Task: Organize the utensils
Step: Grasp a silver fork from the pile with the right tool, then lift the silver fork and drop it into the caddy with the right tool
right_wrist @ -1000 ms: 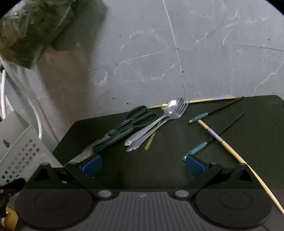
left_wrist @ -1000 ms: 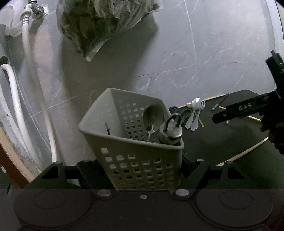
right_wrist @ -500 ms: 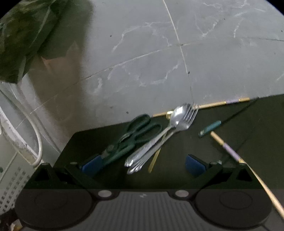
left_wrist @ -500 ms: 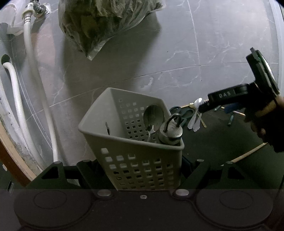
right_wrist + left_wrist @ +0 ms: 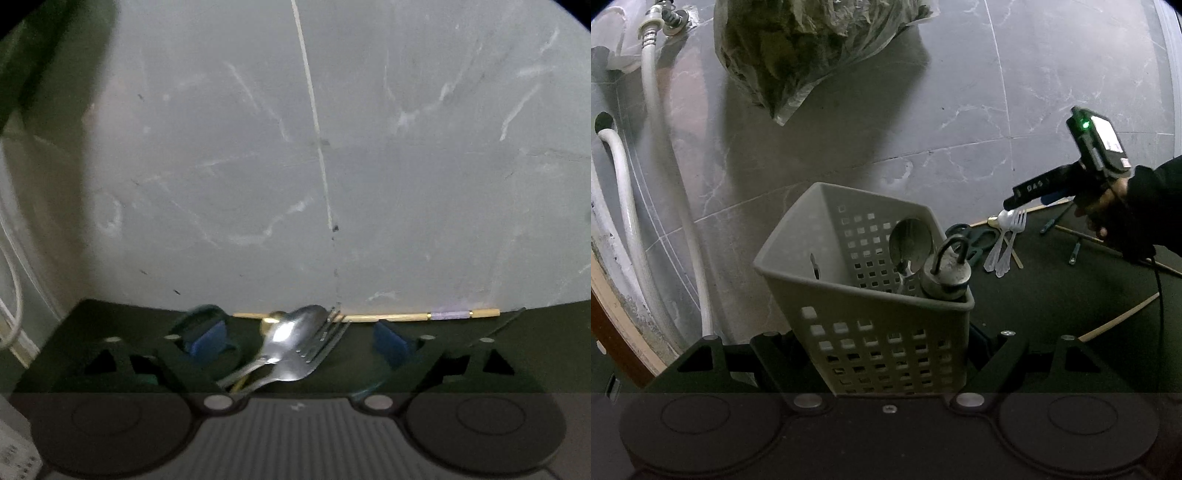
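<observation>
My left gripper (image 5: 882, 343) is shut on a grey perforated basket (image 5: 871, 325), holding it tilted above the floor. Inside it are a spoon (image 5: 908, 247) and a padlock (image 5: 947, 271). My right gripper (image 5: 299, 339) is open and low over the dark mat (image 5: 110, 321), its blue pads (image 5: 207, 338) on either side of a steel spoon (image 5: 291, 332) and fork (image 5: 317, 350). The same gripper shows in the left wrist view (image 5: 1027, 192) just above the spoon and fork pile (image 5: 1004, 240). Green scissors (image 5: 975, 240) lie beside them.
A long bamboo chopstick (image 5: 406, 316) lies along the mat's far edge. Thin teal-handled sticks (image 5: 1075, 251) and more chopsticks (image 5: 1123, 317) lie on the mat to the right. A plastic bag of greens (image 5: 812, 48) and white hoses (image 5: 665, 184) are on the grey tile floor.
My right gripper has moved forward and down onto the spoon and fork, so they now sit between its fingers. The left gripper and basket have barely moved.
</observation>
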A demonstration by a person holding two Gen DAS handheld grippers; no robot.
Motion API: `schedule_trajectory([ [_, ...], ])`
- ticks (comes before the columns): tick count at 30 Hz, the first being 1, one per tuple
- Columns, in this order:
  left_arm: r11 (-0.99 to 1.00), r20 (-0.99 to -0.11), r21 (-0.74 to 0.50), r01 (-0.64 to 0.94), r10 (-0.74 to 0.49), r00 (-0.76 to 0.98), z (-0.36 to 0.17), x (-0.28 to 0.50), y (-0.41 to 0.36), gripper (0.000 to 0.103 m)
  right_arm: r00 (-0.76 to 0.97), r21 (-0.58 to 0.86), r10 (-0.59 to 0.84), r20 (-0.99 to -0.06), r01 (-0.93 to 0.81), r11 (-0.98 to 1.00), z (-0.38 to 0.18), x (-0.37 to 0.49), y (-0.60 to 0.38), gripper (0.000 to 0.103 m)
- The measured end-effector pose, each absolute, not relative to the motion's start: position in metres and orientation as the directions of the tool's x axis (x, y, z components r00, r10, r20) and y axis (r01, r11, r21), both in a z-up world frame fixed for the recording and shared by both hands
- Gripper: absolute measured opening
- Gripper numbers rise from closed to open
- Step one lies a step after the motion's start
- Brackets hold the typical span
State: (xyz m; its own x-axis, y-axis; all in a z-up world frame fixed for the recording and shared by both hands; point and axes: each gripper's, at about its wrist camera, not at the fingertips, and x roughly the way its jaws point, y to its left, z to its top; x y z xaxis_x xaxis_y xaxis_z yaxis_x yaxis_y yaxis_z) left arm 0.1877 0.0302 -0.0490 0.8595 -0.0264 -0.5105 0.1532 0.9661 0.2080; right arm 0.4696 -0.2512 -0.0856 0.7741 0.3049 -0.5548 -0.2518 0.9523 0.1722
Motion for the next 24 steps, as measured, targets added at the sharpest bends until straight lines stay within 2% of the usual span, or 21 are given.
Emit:
schedule_trajectory([
  [4, 0.966, -0.511, 0.209, 0.153, -0.025, 0.859, -0.049, 0.188, 0.03, 0.082, 0.749, 0.158, 0.284, -0.599, -0.237, 0.959, -0.1, 0.487, -0.255, 0.08],
  [9, 0.966, -0.514, 0.21, 0.153, -0.024, 0.857, -0.048, 0.189, 0.03, 0.082, 0.735, 0.135, 0.272, -0.621, -0.241, 0.961, -0.109, 0.496, -0.254, 0.066],
  [12, 0.966, -0.515, 0.21, 0.153, -0.024, 0.857, -0.048, 0.189, 0.03, 0.082, 0.741, 0.115, 0.268, -0.616, -0.252, 0.961, -0.111, 0.497, -0.251, 0.051],
  [14, 0.966, -0.514, 0.21, 0.153, -0.024, 0.857, -0.048, 0.189, 0.03, 0.082, 0.744, 0.117, 0.272, -0.61, -0.255, 0.96, -0.112, 0.498, -0.25, 0.034],
  [22, 0.966, -0.508, 0.208, 0.155, -0.029, 0.861, -0.049, 0.189, 0.031, 0.081, 0.76, 0.189, 0.282, -0.585, -0.211, 0.959, -0.113, 0.486, -0.252, 0.012],
  [24, 0.966, -0.506, 0.208, 0.156, -0.03, 0.862, -0.05, 0.189, 0.031, 0.081, 0.764, 0.22, 0.287, -0.578, -0.193, 0.956, -0.109, 0.482, -0.253, 0.011],
])
